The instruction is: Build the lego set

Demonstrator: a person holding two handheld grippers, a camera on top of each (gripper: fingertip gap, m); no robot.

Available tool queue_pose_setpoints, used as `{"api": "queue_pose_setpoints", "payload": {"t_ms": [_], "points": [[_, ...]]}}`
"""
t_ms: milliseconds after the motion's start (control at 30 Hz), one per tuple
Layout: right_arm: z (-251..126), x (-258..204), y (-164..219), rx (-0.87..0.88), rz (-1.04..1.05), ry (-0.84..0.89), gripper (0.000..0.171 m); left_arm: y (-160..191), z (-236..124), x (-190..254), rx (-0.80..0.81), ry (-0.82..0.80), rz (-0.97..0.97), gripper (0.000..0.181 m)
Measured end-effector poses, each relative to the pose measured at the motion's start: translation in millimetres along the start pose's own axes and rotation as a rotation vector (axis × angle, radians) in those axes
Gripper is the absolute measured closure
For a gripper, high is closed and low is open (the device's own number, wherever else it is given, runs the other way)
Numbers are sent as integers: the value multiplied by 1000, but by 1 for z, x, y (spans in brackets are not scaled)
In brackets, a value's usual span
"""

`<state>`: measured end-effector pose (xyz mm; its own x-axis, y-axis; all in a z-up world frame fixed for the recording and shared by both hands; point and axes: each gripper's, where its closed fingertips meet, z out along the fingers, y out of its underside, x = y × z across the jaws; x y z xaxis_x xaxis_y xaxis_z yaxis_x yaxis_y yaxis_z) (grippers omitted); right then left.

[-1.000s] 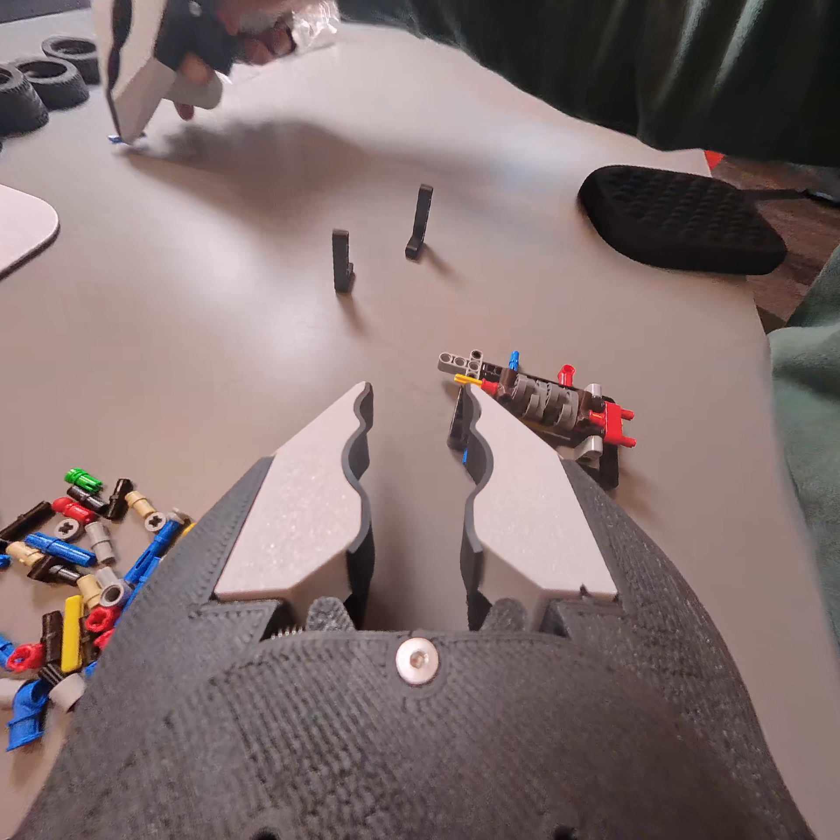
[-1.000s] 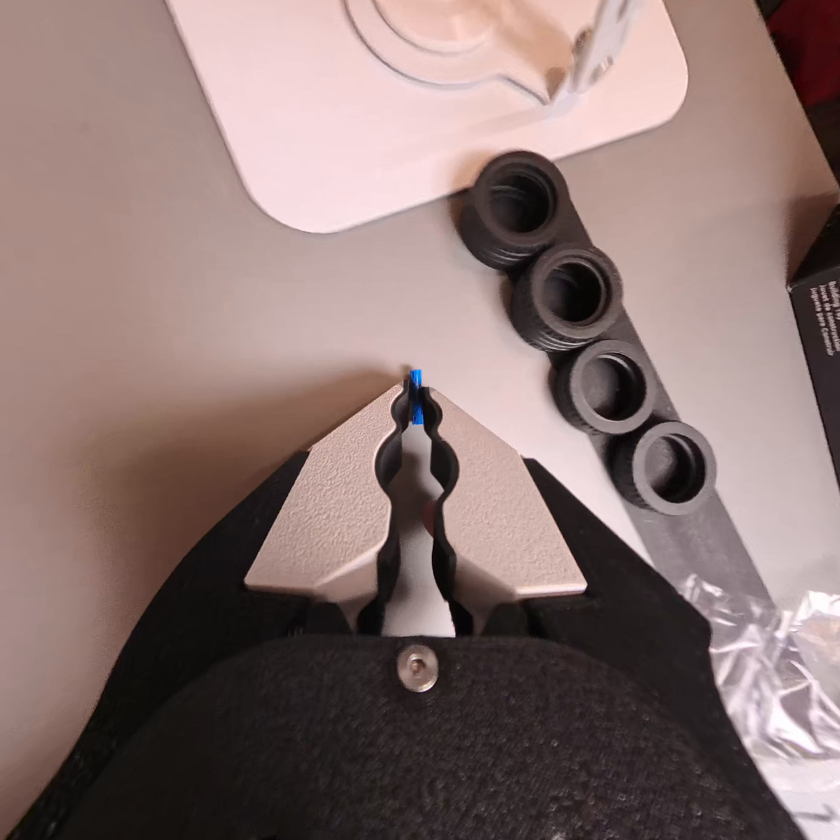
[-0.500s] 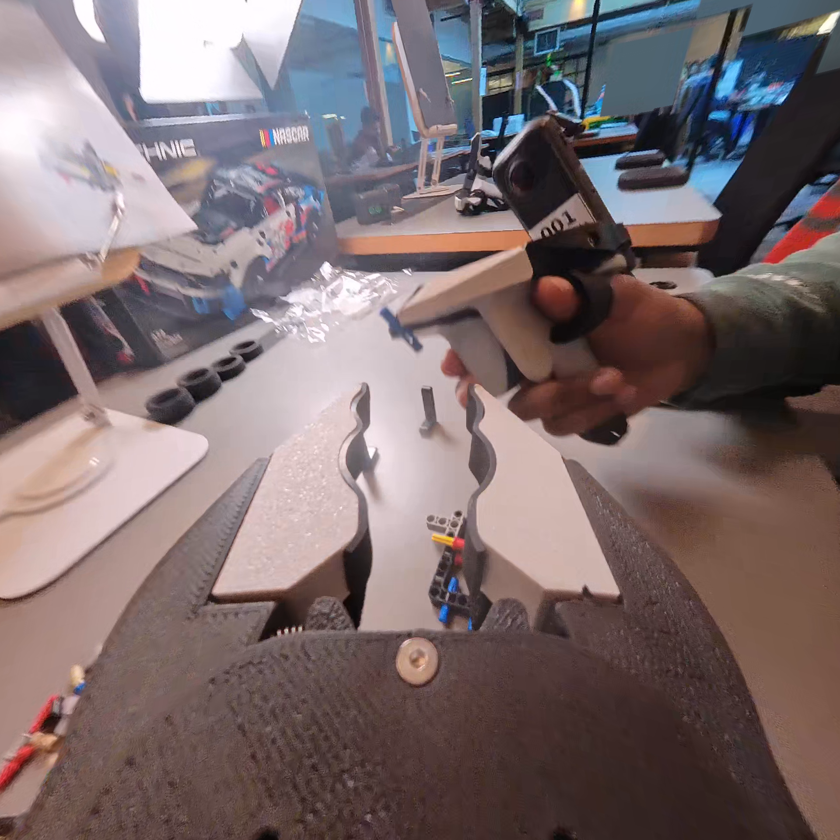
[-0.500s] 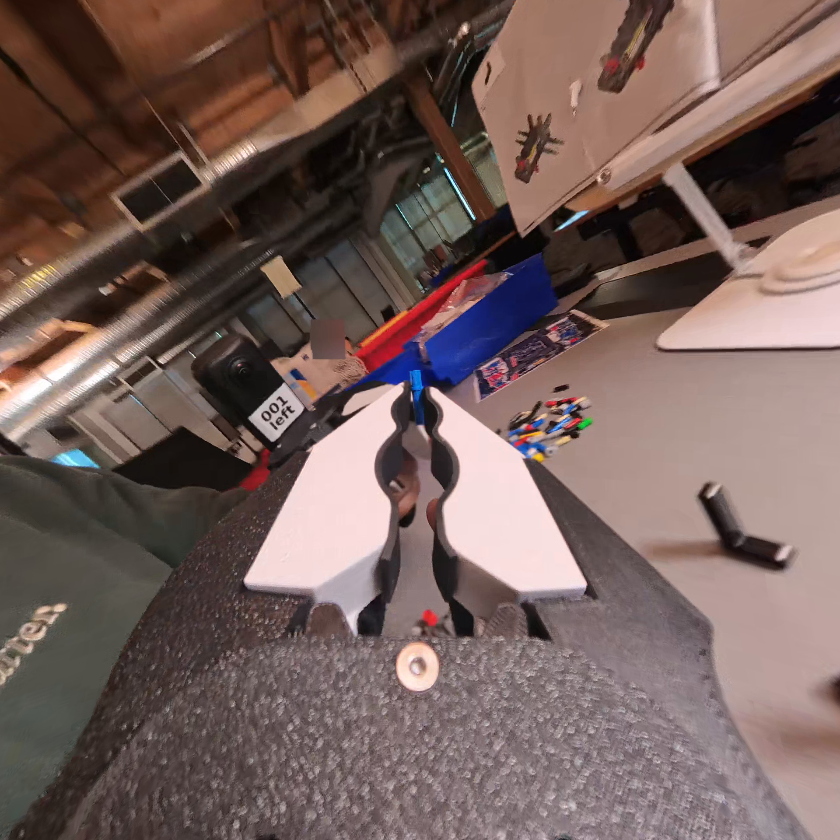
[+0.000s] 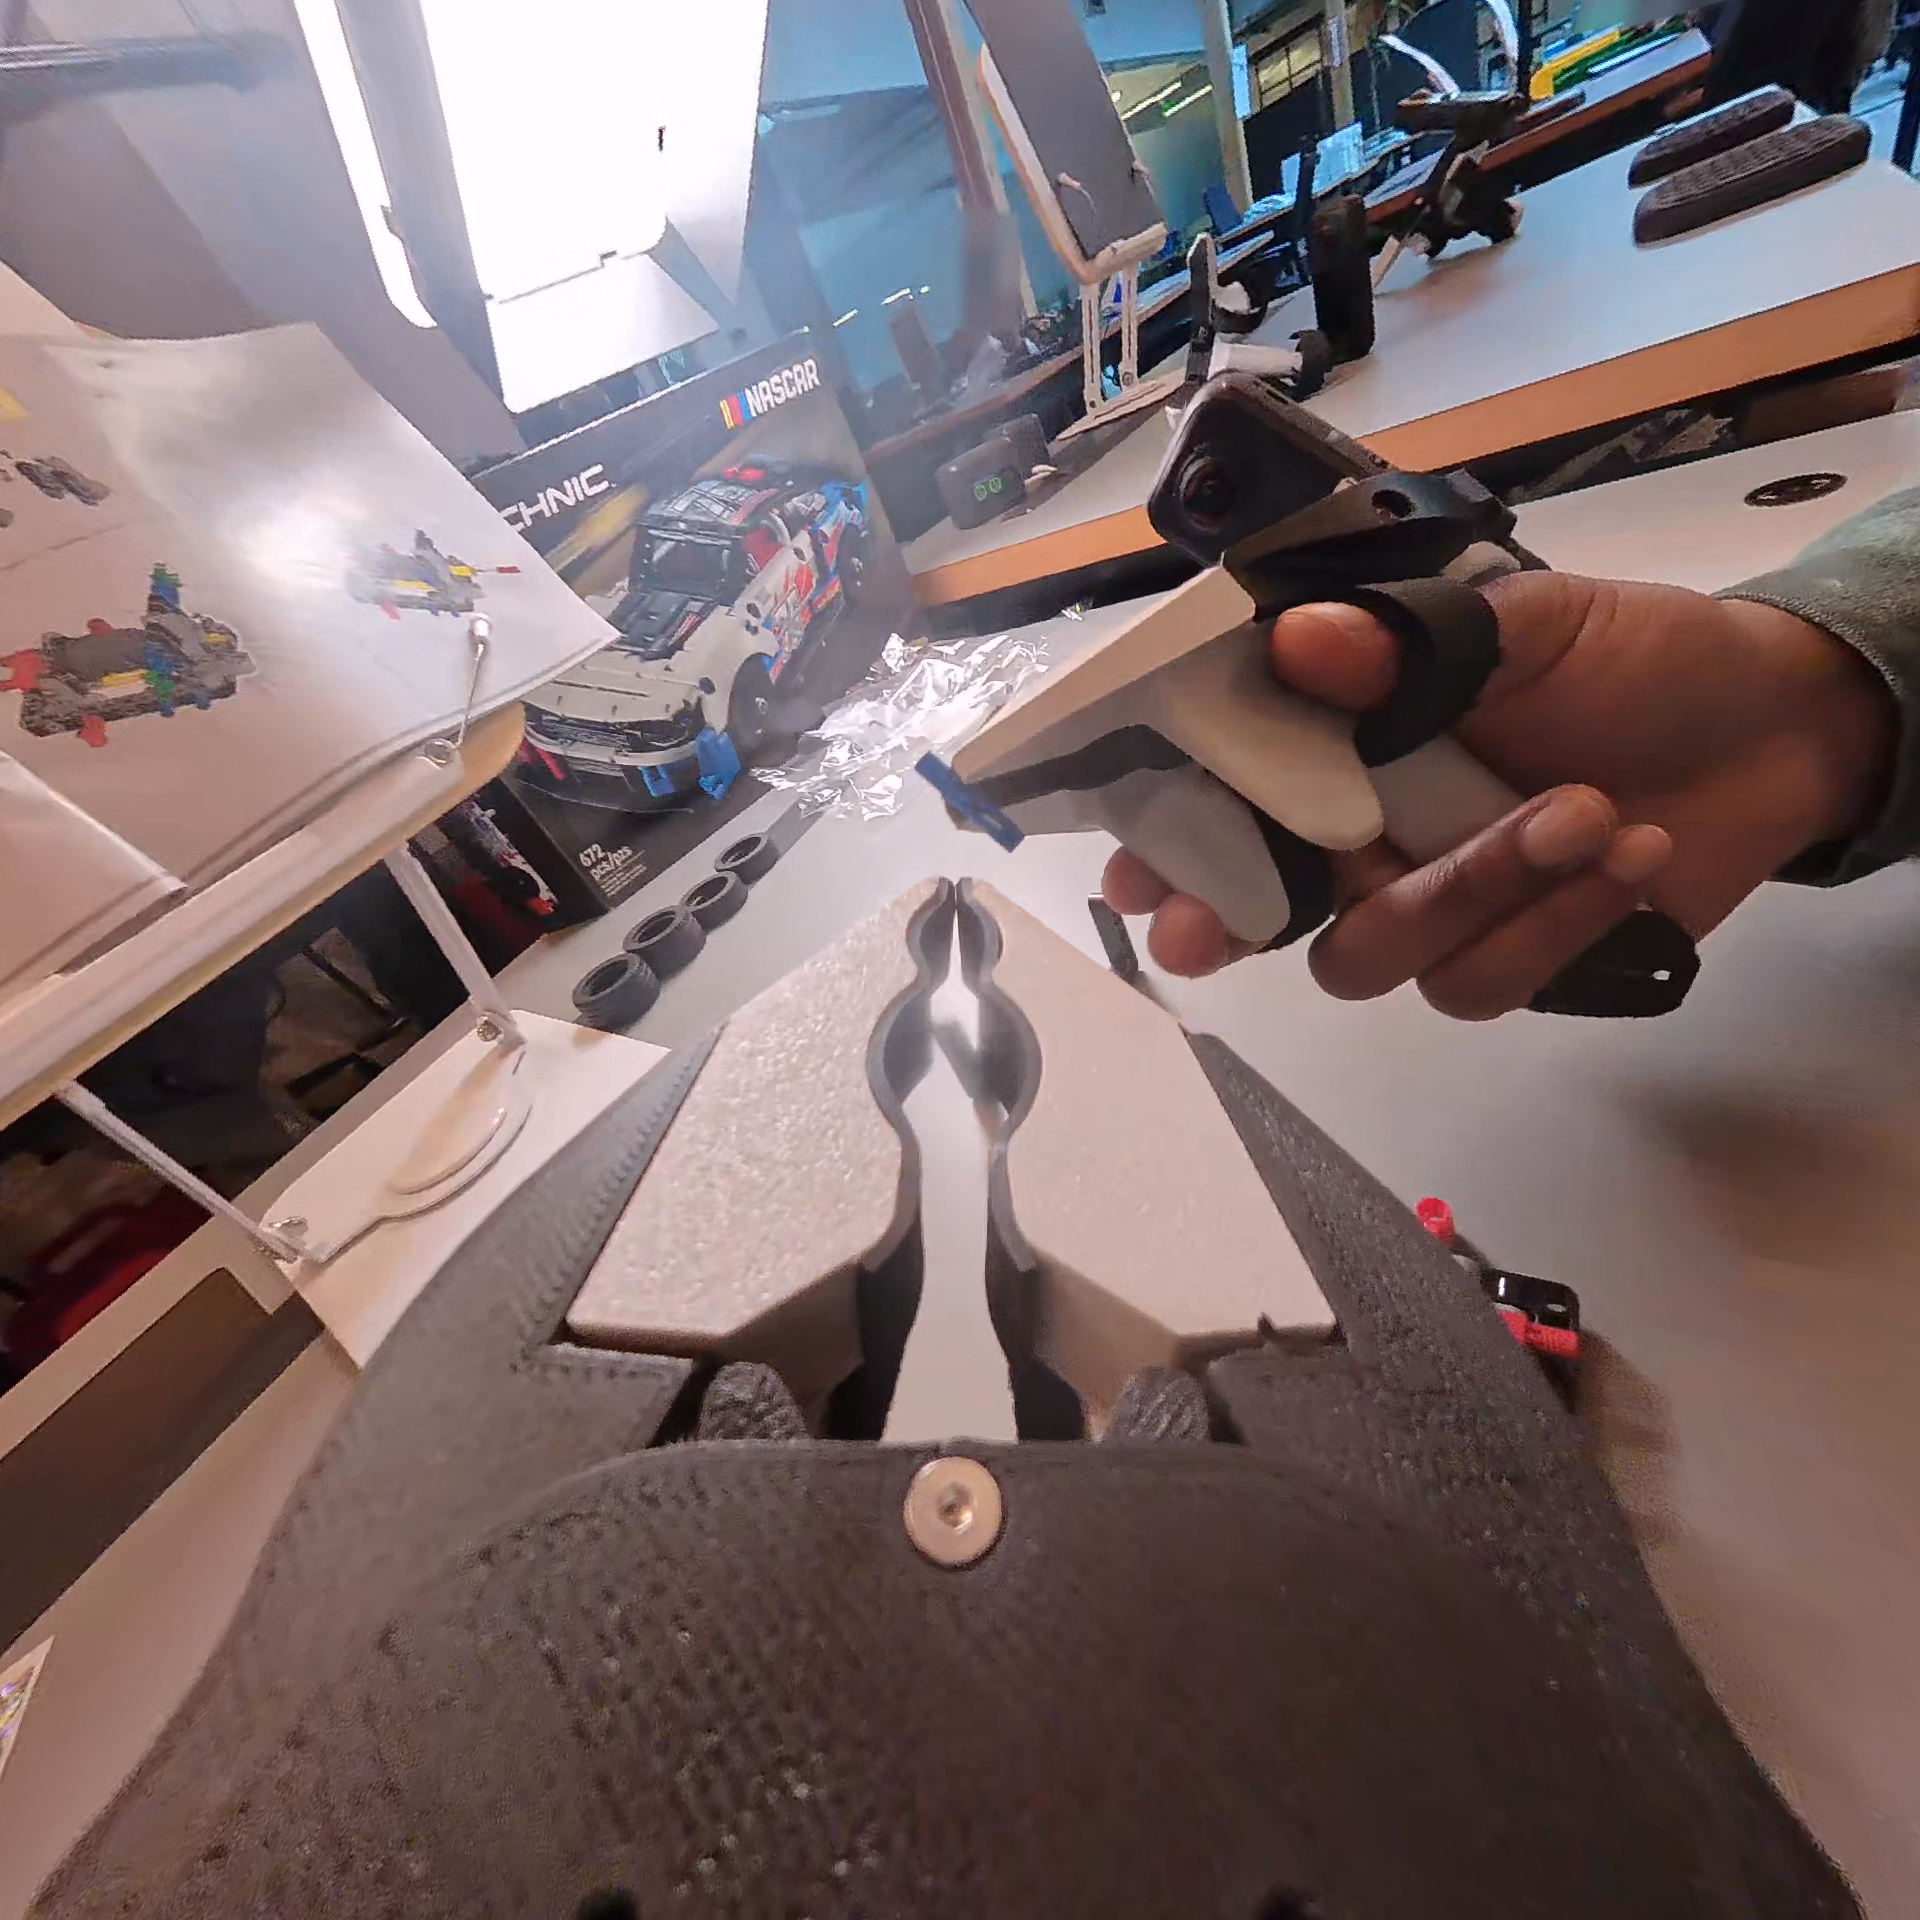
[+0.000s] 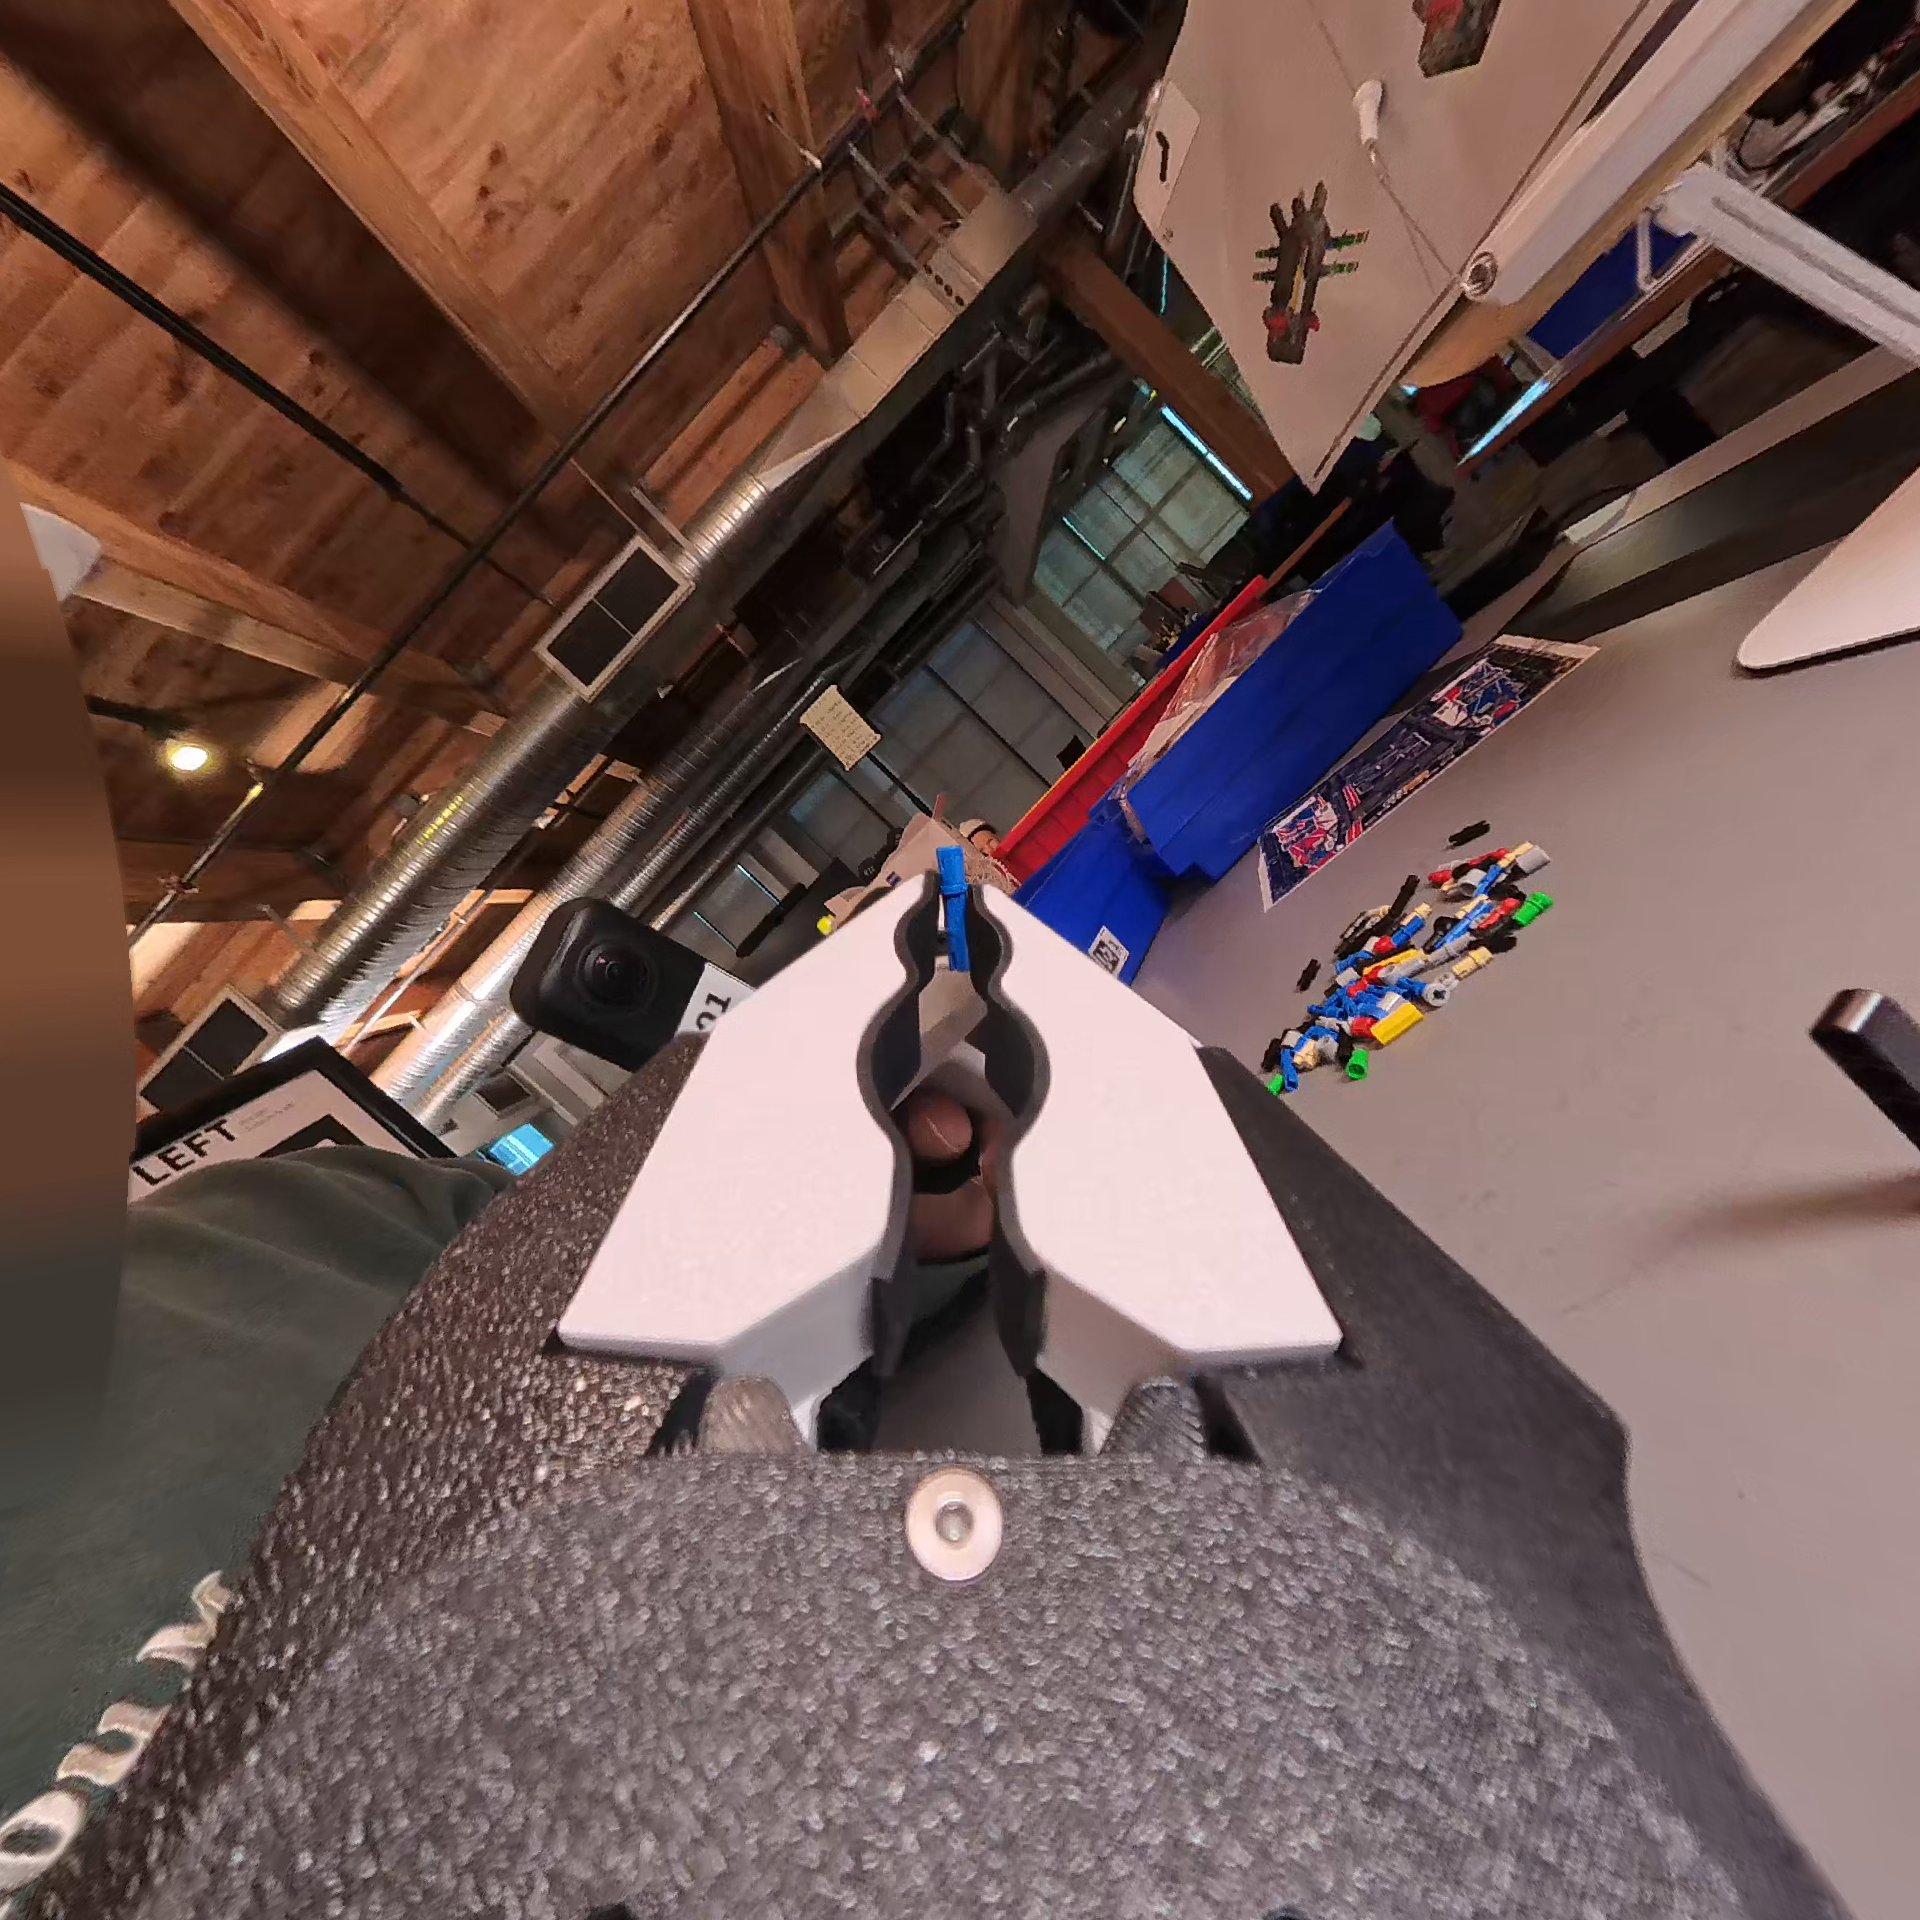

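At the left of my left wrist view the instruction booklet (image 5: 260, 540) lies open on its white stand (image 5: 447, 1132), and beside it, toward upper centre, the set's box (image 5: 707, 623) leans with four black tyres (image 5: 675, 930) lined up in front of it and crumpled clear wrapping (image 5: 914, 707) just to its right. In the middle of that frame my left gripper (image 5: 956, 894) has its tips pressed together on nothing. Right of centre, my right hand (image 5: 1558, 790) holds the right gripper (image 5: 961, 795) in the air, its tips clamped on a small blue pin (image 5: 968, 802); the same blue pin (image 6: 951, 904) stands between the tips at the centre of the right wrist view. At the lower right edge of the left view, half hidden behind my gripper body, the partly built assembly (image 5: 1507, 1299) shows only its red and black ends on the grey table (image 5: 1714, 1143). In the right wrist view the pile of loose parts (image 6: 1403, 977) lies right of centre, and a black beam (image 6: 1870, 1049) pokes in at the right edge. I judge I am mid-carry, bringing this pin to the build. Next I need to open the left gripper and steady the assembly, then line the pin up with its hole and press it straight in; which hole I cannot tell from here.
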<state>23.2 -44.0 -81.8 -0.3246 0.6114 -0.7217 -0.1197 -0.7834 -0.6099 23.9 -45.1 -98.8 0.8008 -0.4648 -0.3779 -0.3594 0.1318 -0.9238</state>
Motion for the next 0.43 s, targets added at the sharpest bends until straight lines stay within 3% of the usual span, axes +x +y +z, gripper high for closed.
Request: {"api": "queue_pose_setpoints", "payload": {"t_ms": [233, 433], "points": [[1, 5, -1, 38, 39, -3, 168, -2, -1, 4, 30, 39, -7, 159], [7, 4, 9, 18, 18, -1, 168, -3, -2, 2, 14, 34, 9, 171]]}}
